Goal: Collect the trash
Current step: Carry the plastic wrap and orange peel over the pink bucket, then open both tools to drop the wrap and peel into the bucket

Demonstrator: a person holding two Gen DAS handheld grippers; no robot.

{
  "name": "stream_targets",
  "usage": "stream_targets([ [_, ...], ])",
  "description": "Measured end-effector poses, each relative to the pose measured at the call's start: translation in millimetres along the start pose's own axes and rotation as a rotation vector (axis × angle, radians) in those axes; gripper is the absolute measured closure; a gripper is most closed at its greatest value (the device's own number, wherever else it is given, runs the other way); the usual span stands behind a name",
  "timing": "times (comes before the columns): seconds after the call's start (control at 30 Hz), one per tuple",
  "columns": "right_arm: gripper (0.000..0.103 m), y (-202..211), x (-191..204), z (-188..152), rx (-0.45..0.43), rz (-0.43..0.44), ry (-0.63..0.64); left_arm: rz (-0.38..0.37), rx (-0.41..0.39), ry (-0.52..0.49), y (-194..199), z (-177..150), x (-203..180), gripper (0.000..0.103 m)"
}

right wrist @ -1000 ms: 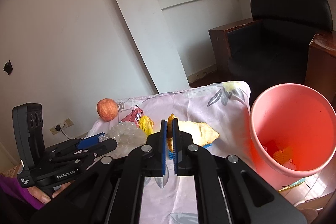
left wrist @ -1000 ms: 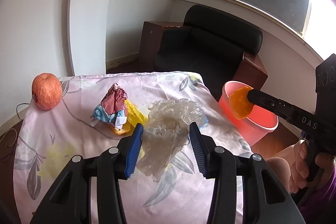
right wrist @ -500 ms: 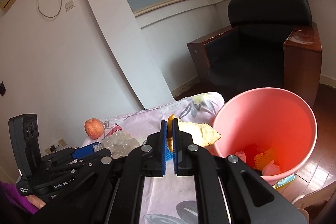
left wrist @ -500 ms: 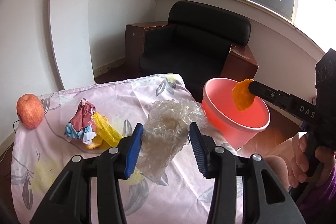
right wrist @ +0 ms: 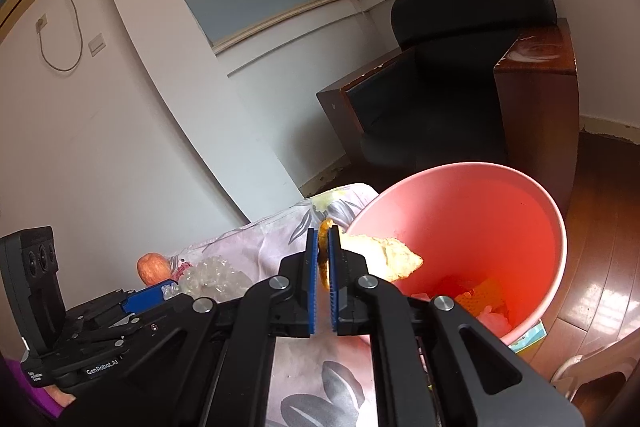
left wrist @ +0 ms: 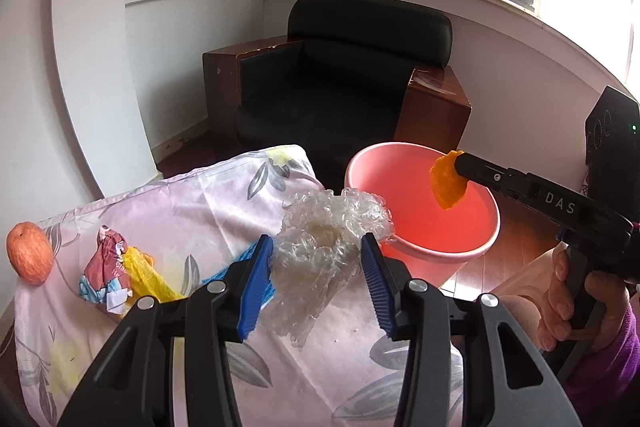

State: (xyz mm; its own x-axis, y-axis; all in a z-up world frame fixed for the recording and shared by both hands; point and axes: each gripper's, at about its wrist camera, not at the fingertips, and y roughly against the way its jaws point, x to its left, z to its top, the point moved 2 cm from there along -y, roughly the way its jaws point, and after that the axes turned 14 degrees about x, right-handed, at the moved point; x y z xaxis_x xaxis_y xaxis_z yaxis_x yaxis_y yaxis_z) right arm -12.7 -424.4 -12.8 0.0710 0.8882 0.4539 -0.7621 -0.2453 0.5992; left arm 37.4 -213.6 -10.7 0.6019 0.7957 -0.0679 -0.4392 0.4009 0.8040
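Dangling from right tool [right wrist: 323, 247]: peel [right wrist: 382, 257], seemingly over bin [right wrist: 556, 227].

My black claw [right wrist: 322, 259], blue-padded, pinches an orange peel [left wrist: 448, 185] over a salmon-pink bucket [left wrist: 432, 251]. The desk [left wrist: 192, 211] wears pale pink cloth with grey leaves; red apple [left wrist: 29, 253] at left, black armchair [left wrist: 360, 75] behind.
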Motion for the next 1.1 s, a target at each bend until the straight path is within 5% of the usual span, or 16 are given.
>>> stream_targets([
  [1.1,0.097,-11.5,-72.2,-11.2,0.011,-0.045,-0.175,-0.062,0.097,-0.135,-94.6,53.4,-83.8,0.057],
])
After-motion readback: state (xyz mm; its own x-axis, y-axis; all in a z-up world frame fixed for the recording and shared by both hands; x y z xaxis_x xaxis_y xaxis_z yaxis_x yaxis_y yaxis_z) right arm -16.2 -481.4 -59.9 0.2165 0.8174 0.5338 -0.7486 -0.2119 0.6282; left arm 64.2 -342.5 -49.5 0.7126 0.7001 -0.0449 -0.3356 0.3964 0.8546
